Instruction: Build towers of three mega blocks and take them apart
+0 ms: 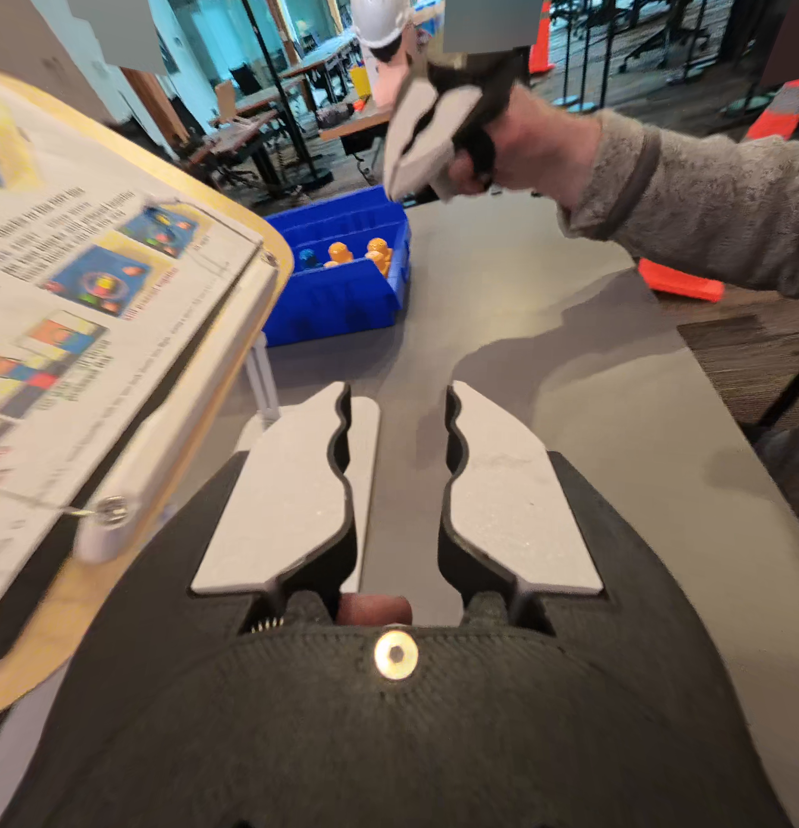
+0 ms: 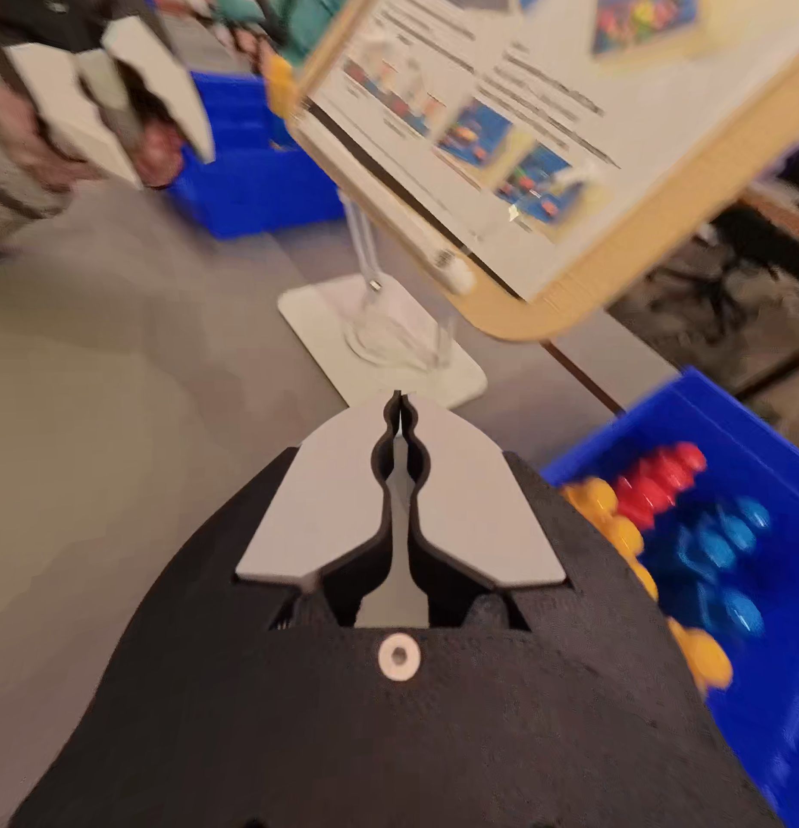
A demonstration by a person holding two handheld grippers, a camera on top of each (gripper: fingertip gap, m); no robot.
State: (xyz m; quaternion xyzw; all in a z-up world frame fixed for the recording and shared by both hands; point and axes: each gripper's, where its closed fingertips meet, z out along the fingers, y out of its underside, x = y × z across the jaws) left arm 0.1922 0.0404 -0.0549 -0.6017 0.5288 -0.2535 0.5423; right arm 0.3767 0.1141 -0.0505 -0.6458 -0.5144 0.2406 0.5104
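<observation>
My left gripper (image 1: 398, 387) is open and empty above the grey table (image 1: 523, 358); only bare table shows between its pads. It also shows in the right wrist view (image 2: 169, 163) at the top left, jaws apart. My right gripper (image 2: 399, 396) is shut, fingertips touching with nothing between them. It also shows in the left wrist view (image 1: 390, 190), held high in a hand. Mega blocks lie in two blue bins: orange (image 1: 379, 253) and blue (image 1: 308, 260) ones in the far bin (image 1: 334, 304); red (image 2: 657, 484), blue (image 2: 720, 546) and yellow (image 2: 612, 515) ones in the near bin (image 2: 747, 448).
A tilted instruction board (image 1: 97, 291) on a white stand fills the left; its base plate (image 2: 379, 340) sits on the table just beyond my right fingertips. A grey sleeve (image 1: 702, 201) reaches in from the right. The table's edge (image 1: 702, 372) runs along the right. Left tips to right tips: about 20 cm.
</observation>
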